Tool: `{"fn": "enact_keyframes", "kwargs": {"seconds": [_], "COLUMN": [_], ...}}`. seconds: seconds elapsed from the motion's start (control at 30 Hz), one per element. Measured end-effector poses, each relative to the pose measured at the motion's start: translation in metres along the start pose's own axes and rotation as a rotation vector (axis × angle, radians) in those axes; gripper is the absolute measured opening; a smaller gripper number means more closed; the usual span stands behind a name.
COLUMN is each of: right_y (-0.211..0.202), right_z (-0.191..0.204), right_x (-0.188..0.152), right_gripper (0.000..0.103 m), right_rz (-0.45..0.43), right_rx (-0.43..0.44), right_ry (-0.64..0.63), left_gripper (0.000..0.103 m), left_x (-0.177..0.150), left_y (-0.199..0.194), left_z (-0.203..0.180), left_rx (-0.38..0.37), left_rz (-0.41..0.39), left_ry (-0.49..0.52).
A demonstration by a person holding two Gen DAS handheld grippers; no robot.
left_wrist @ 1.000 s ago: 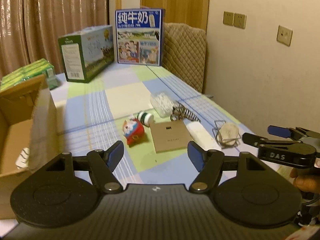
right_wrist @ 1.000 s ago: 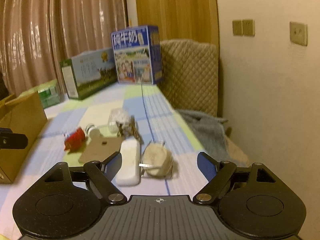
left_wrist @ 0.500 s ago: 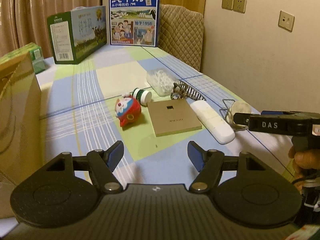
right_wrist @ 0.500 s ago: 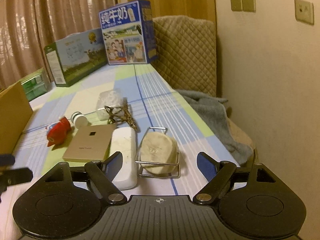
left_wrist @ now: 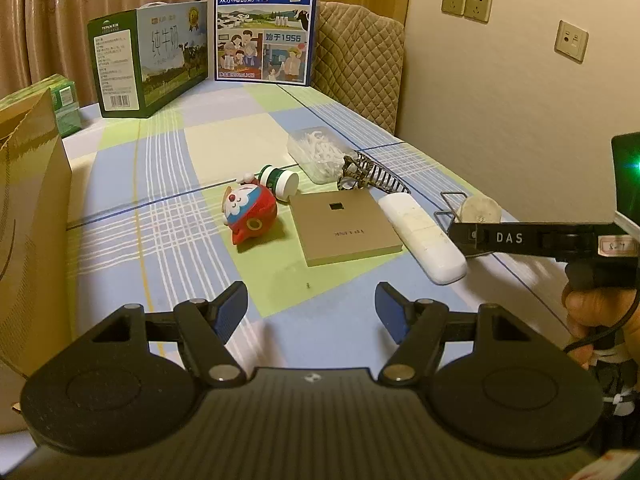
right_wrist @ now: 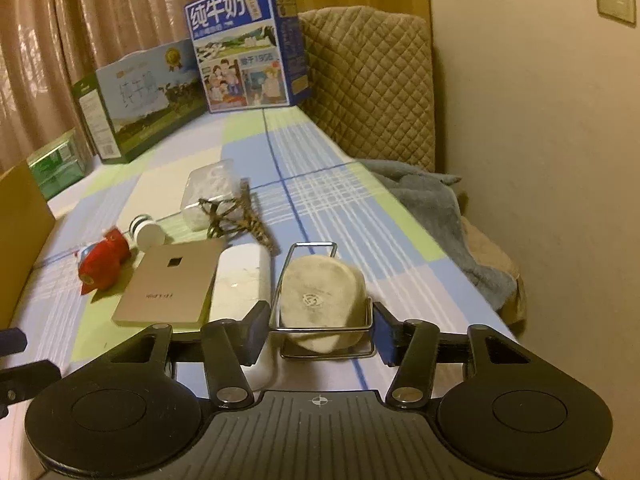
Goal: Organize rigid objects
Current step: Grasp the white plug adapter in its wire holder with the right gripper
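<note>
On the checked cloth (right_wrist: 320, 200), right tongs (right_wrist: 320, 330) close around wire holder (right_wrist: 322, 320) (pads touching).

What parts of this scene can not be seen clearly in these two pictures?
- Cardboard box, left wrist view: cut off by the left edge; its inside is hidden.
- Wire holder, left wrist view: mostly hidden behind the right gripper, whose fingers are closing around it.
- Whether the fingers already press the holder: unclear.
- Small print on the green carton: too small.
- Hand: cut off by the right edge.
</note>
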State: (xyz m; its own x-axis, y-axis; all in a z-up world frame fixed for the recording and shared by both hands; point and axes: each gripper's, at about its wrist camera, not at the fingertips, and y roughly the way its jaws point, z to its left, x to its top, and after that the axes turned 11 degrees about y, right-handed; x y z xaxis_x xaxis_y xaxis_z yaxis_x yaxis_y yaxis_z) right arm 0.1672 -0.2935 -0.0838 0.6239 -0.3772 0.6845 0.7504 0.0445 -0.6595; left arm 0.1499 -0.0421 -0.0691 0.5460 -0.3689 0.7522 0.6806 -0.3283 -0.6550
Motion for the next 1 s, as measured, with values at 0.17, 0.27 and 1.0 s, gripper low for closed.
{"fn": "enact_keyframes", "kwargs": {"seconds": [0.17, 0.27, 1.0], "right_y": [-0.008, -0.014, -0.04], "right_z": [0.008, 0.016, 0.063], "right_x": [-0.006, -0.015, -0.044], "right_gripper": [0.05, 0.05, 0.043], "right_rz": [0.034, 0.071, 0.072], "right_rx": [0.054, 0.109, 0.307], "right_ry": [0.001, -0.003, -0.189], "left_gripper": [0.066, 0.066, 0.066], "left_x": [-0.003, -0.006, -0.032], "left_y": [-0.006, -0.012, -0.037], "left_z": [0.002, 0.004, 0.004], "left_rx": [0.01, 0.022, 0.041], "left_rz": [0.001, 0.004, 0.033], "left_ry": [-0.002, -0.007, -0.024]}}
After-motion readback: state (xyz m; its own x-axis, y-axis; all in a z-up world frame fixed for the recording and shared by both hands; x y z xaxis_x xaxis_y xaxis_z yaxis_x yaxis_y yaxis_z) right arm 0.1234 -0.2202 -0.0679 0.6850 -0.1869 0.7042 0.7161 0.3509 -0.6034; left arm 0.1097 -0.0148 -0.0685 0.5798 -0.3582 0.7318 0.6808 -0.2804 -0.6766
